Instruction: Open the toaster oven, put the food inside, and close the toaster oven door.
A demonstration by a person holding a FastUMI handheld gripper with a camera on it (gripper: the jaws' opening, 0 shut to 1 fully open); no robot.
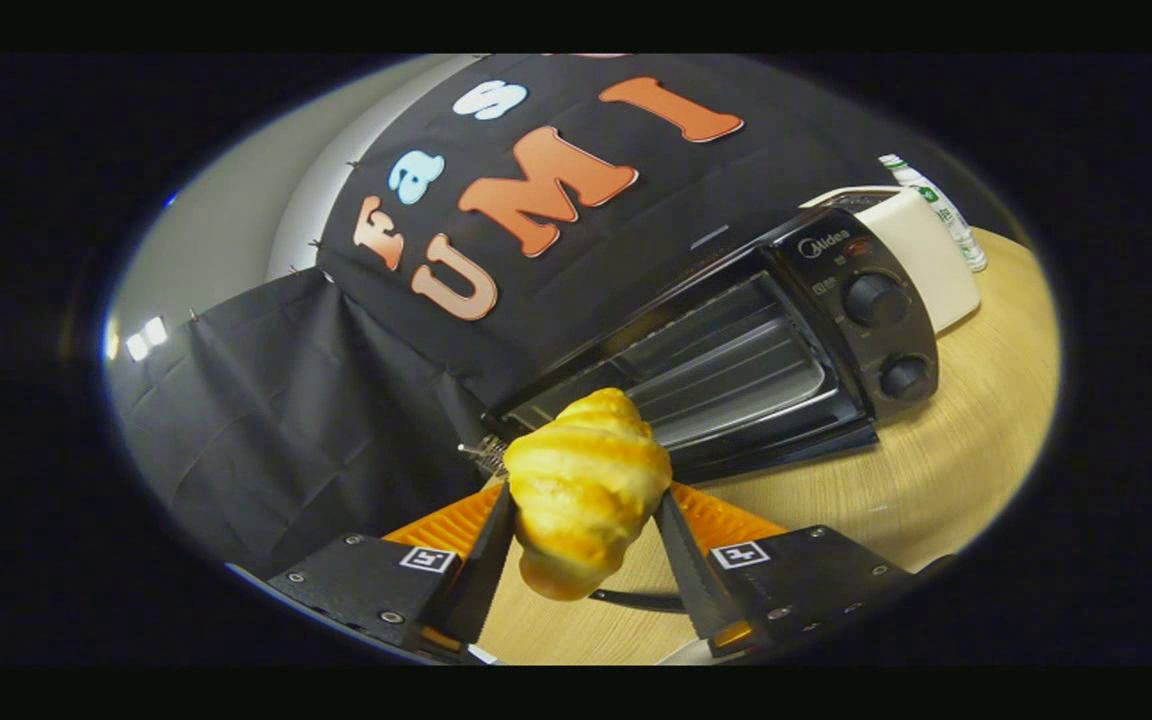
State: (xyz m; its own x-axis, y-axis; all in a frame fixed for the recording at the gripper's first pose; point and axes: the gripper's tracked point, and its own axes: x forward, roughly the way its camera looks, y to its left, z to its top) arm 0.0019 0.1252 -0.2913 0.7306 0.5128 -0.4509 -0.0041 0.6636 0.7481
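The gripper (586,520) is held tilted, raised above the table (936,480) and just short of the toaster oven (736,360). Both fingers (484,570) are pressed against the sides of a croissant (586,485), which is clamped between them.

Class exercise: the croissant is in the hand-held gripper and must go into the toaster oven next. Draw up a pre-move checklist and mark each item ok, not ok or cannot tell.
1. Hand-held gripper clamps the croissant from both sides: ok.
2. Toaster oven door is open: ok.
3. Wire rack inside is free of other food: ok.
4. Croissant lifted off the wooden table: ok.
5. Oven is switched off: cannot tell.
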